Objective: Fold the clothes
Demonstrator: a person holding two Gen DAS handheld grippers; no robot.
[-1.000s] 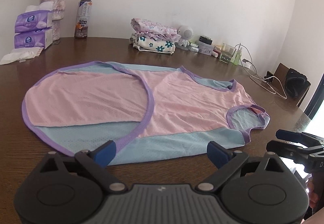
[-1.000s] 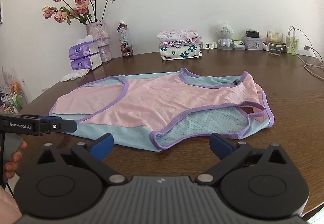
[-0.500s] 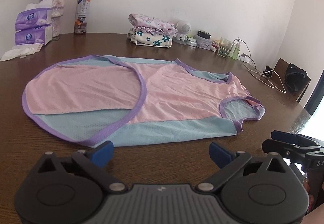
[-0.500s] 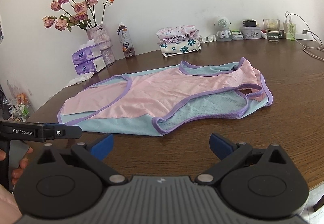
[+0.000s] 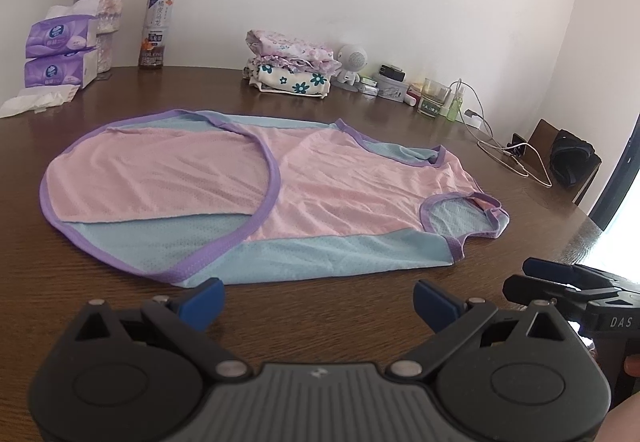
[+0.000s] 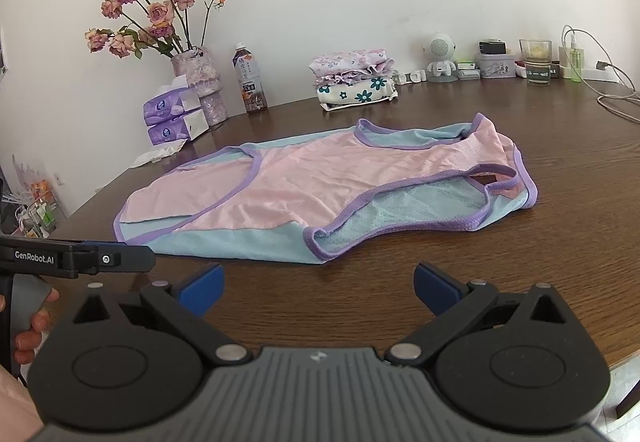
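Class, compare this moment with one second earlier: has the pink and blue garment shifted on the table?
No. The garment keeps the same spread and the same place in front of the folded stack; only the camera views differ.

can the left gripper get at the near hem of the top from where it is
Probably yes. The left gripper is open and holds nothing, and only bare table lies between its fingertips and the top, whose near hem sits just ahead. The right gripper is off to the side, not in the way.
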